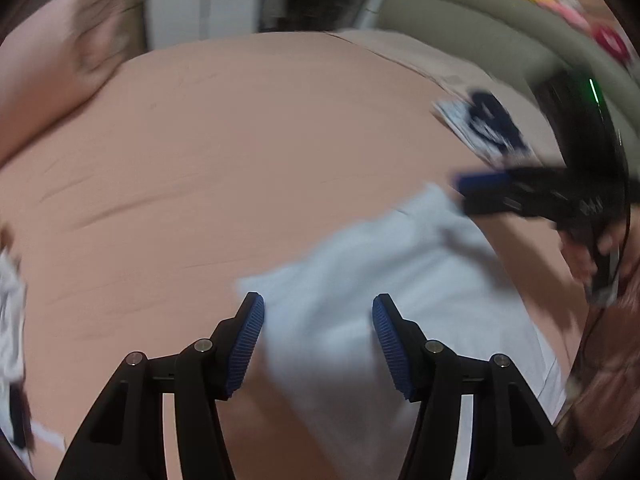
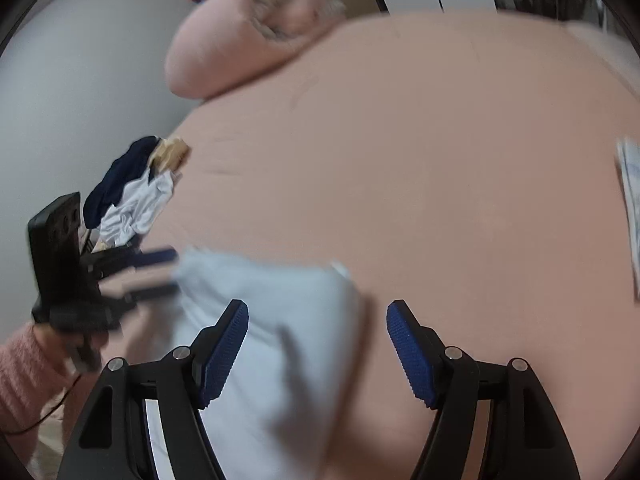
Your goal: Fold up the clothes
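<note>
Clothing, a pale blue garment (image 1: 360,280), lying crumpled on the pink bed sheet (image 1: 240,140) beneath me, I am hovering my left gripper (image 1: 318,312) and right gripper (image 2: 316,320) over it, jaws standing apart, gripping nothing, unfolded clothes pile (image 2: 128,188) sitting farther off, pink pillow (image 2: 248,28) lying beyond.
</note>
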### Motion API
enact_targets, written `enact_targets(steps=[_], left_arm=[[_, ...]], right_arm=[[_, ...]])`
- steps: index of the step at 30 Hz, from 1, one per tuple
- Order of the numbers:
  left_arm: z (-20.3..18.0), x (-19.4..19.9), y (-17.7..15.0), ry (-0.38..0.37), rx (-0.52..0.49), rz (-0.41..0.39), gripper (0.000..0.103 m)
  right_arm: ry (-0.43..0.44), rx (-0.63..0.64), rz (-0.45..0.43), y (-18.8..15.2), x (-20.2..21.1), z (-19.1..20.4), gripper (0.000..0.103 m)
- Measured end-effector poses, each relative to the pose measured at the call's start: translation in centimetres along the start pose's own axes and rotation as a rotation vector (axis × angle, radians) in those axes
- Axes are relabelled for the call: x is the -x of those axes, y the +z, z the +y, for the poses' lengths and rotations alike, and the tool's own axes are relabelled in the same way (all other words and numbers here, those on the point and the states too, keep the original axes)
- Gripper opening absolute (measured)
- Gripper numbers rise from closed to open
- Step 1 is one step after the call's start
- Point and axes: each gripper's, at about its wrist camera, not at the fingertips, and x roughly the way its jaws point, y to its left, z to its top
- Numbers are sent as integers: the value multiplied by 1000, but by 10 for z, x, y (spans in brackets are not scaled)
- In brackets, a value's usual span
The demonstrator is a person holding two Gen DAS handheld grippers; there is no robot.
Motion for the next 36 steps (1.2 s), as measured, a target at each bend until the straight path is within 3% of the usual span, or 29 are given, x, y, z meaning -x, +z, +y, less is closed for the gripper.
enact_targets(steps=[2, 3, 5, 7, 10, 12, 14, 16, 18, 19, 20, 21, 24, 26, 29, 31, 33, 35, 36], left_arm=[[-1, -11, -9, 49, -46, 47, 56], [15, -6, -14, 45, 20, 50, 56], [48, 9, -20, 8, 177, 42, 56], [54, 27, -16, 4, 220, -25, 57], [29, 22, 7, 7, 176, -95, 56], [22, -8, 30, -82, 264, -83, 56], [27, -19, 35, -224, 346, -80, 56], [22, -18, 34, -118, 293, -75, 56], [37, -30, 21, -25, 294, 21, 57], [50, -33, 13, -32, 335, 55, 58], [60, -29, 4, -84, 398, 40, 60], [69, -23, -4, -130, 457, 22, 60], [85, 3, -12, -165, 572, -82, 59], [78, 2, 0, -77, 519, -80, 59], [67, -19, 6, 5, 383, 25, 59], [62, -33, 6, 114, 296, 100, 60], [72, -23, 5, 145, 327, 90, 60], [76, -4, 3, 243, 357, 83, 58], [71, 5, 3, 242, 343, 65, 56]], right_arm=[[-54, 69, 19, 3, -23, 16, 72], [-71, 77, 38, 3, -36, 18, 72], [-28, -71, 105, 3, -59, -12, 72], [33, -192, 121, 1, -62, -27, 72], [-50, -86, 45, 3, -45, -6, 72], [-37, -61, 15, 5, -40, 6, 72], [-22, -100, 58, 4, -43, 3, 72], [-18, -123, 94, -4, -43, -7, 72], [-33, -109, 81, -12, -31, -23, 72], [-31, -108, 80, -16, -26, -31, 72], [-14, -117, 86, -18, -23, -40, 72], [2, -126, 92, -21, -20, -49, 73], [-12, -141, 91, -26, 0, -67, 74], [-26, -144, 71, -22, 9, -61, 75], [3, -97, 58, -16, 5, -34, 75], [-23, -35, 114, -18, -7, -21, 75], [-82, 16, 173, -27, -17, -22, 75], [-69, -40, 153, -31, -7, -33, 75], [-75, -64, 137, -33, 1, -35, 75]])
